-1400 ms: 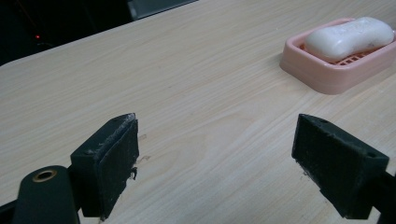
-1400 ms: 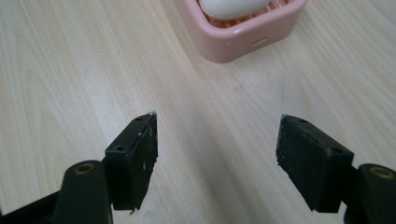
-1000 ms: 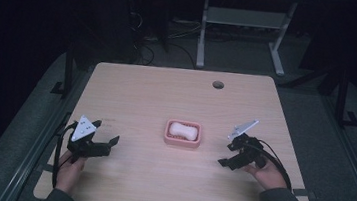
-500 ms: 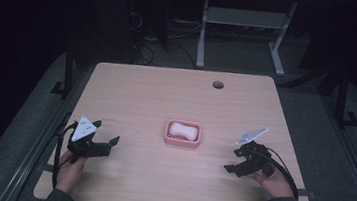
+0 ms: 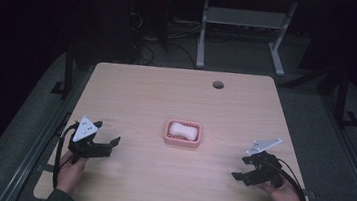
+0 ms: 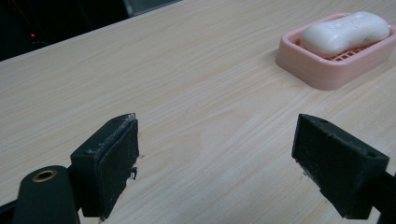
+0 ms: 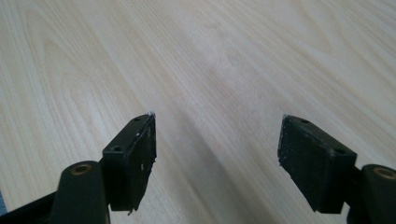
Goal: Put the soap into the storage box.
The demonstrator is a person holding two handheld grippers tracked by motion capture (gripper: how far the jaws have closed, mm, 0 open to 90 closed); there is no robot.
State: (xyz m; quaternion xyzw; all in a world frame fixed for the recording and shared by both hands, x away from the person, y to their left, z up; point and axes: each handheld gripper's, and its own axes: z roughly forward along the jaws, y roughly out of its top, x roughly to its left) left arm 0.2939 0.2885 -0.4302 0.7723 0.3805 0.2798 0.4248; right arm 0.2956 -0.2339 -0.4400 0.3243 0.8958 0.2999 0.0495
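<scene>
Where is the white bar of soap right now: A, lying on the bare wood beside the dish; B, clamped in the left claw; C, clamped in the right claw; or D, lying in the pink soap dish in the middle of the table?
D: the bar of soap lies in the pink soap dish mid-table, apart from both claws, which are open and hold nothing.

R tool [image 7: 217, 154] wide apart, empty, over wood tabletop [image 7: 224, 56]
</scene>
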